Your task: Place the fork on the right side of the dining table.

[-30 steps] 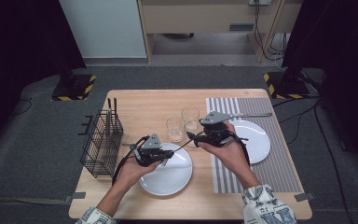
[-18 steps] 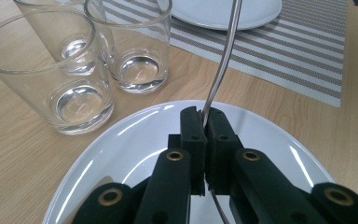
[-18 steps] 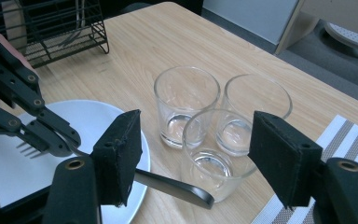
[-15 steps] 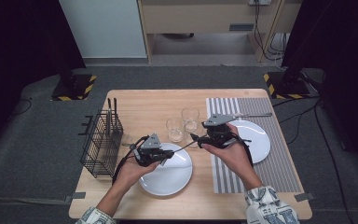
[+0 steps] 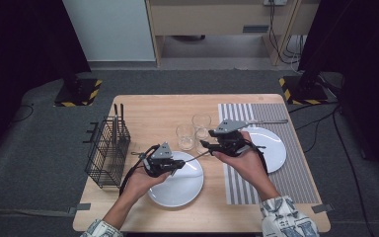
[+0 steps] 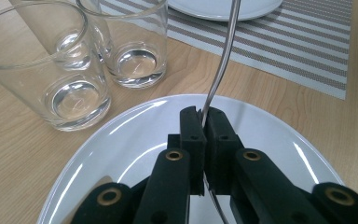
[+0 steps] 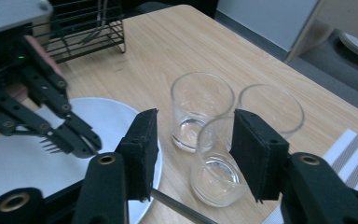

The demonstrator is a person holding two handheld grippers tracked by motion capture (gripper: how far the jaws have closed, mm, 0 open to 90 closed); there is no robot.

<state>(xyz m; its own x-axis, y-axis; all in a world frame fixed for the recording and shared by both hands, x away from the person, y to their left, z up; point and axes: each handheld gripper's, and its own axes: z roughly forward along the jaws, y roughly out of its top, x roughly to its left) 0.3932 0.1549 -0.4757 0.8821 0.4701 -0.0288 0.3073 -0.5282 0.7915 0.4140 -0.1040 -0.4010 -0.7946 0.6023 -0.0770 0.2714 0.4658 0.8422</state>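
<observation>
**Fork handover over the plate: left has it, right is open**

While the left hand-held gripper [image 5: 173,164] stays out of contact with the surface, its jaws are clenched on a fork [image 6: 221,60] near the tine end; the handle runs forward from those jaws toward the right hand-held gripper [image 5: 205,144]. In the right gripper view the tines poke out beside the left jaws and the handle [image 7: 179,210] passes low between the right pads [image 7: 142,149], which are spread wide and not touching it.

- Below the left gripper: white plate [image 5: 175,190].
- Just ahead of the right gripper: two glasses [image 7: 198,109], close together.
- Wire basket [image 5: 106,150] sits outboard of the left gripper, utensils in it.

Step, as I read it: a hand-to-hand transfer of the fork, mid-handoff. Next move calls for the right jaws to close squarely on the handle before the left lets go. Watch the glasses.
</observation>
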